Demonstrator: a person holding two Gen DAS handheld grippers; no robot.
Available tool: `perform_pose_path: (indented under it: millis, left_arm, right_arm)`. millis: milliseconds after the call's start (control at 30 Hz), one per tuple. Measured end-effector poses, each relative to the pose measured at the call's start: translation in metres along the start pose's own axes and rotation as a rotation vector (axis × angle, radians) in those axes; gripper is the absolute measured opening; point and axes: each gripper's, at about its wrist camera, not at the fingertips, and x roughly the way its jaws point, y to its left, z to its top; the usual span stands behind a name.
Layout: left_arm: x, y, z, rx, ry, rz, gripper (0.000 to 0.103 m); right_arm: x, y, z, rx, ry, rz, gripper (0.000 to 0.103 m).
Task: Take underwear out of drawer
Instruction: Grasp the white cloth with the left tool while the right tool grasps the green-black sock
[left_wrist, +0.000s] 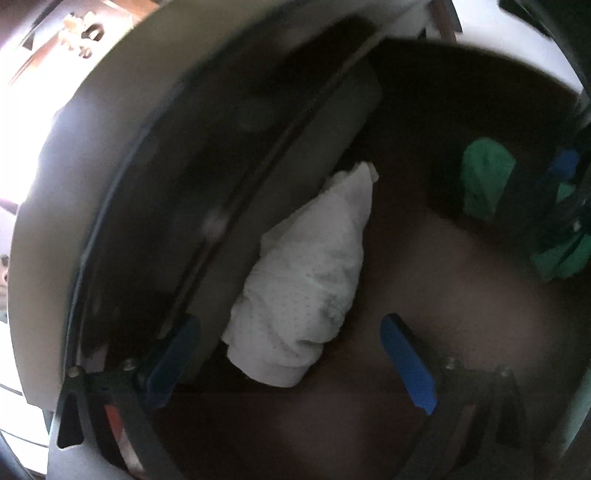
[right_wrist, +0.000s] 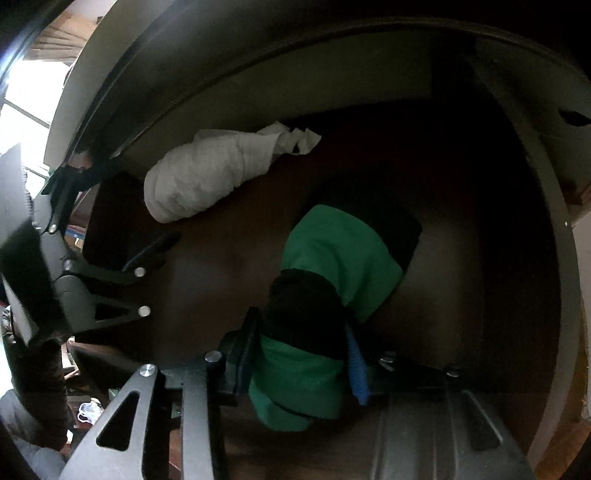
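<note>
Right gripper (right_wrist: 301, 354) pinches green underwear (right_wrist: 343, 254); spread left gripper (left_wrist: 288, 354) straddles white underwear (left_wrist: 306, 280)

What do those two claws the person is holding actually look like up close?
Each claw is a black metal frame with triangular cut-outs and silver screw heads, ending in two flat blue fingers. The left claw and right claw look alike. No cables or sleeves are clearly visible.

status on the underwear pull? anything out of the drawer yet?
Done: drawer open. In hand: right gripper clamps the green-and-black underwear, not yet lifted out. Left: white rolled underwear lies untouched by the wall, in front of the open left gripper.
</note>
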Motion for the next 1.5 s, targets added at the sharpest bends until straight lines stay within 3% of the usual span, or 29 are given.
perform_pose_path:
  millis: [200, 267, 333, 467, 633, 867, 933, 1000, 1100, 1200, 1300, 1400, 1500]
  left_arm:
    - [0.011, -0.034, -0.005, 0.179, 0.040, 0.222, 0.095]
    - [0.016, -0.041, -0.006, 0.227, 0.042, 0.261, 0.095]
    - [0.019, -0.040, -0.004, 0.225, 0.051, 0.235, 0.095]
    - [0.019, -0.028, 0.006, 0.160, 0.056, 0.110, 0.095]
    - [0.021, -0.042, 0.006, 0.268, 0.015, 0.132, 0.096]
    - [0.035, -0.046, 0.019, 0.248, 0.025, 0.126, 0.096]
    - [0.036, -0.042, 0.023, 0.231, 0.041, 0.098, 0.087]
    - [0.038, -0.026, 0.023, 0.163, 0.082, -0.012, 0.074]
    - [0.045, -0.011, 0.024, 0.055, 0.106, -0.120, 0.074]
    - [0.051, -0.005, 0.023, 0.004, 0.121, -0.159, 0.073]
    - [0.053, 0.000, 0.017, -0.043, 0.130, -0.210, 0.061]
    - [0.050, -0.009, 0.014, -0.018, 0.132, -0.189, 0.054]
    - [0.039, -0.016, 0.017, -0.028, 0.124, -0.227, 0.053]
  right_arm:
    - [-0.003, -0.012, 0.009, 0.016, 0.002, 0.025, 0.045]
    - [0.000, -0.010, 0.009, 0.026, 0.002, 0.034, 0.045]
    - [0.001, -0.014, 0.008, 0.036, 0.002, 0.044, 0.045]
    - [0.004, -0.014, 0.004, 0.045, -0.001, 0.050, 0.045]
    - [0.003, -0.017, 0.002, 0.053, -0.001, 0.055, 0.045]
    - [0.011, -0.008, 0.004, 0.056, 0.001, 0.053, 0.045]
    - [0.011, -0.007, 0.004, 0.058, 0.000, 0.053, 0.045]
    - [0.012, -0.006, 0.004, 0.062, 0.001, 0.055, 0.045]
    - [0.013, -0.005, 0.004, 0.072, -0.001, 0.061, 0.045]
    - [0.014, -0.004, 0.004, 0.075, -0.002, 0.063, 0.045]
    - [0.014, -0.004, 0.004, 0.076, -0.002, 0.063, 0.045]
    - [0.014, -0.004, 0.004, 0.075, -0.002, 0.062, 0.045]
    - [0.017, -0.002, 0.004, 0.074, -0.002, 0.061, 0.045]
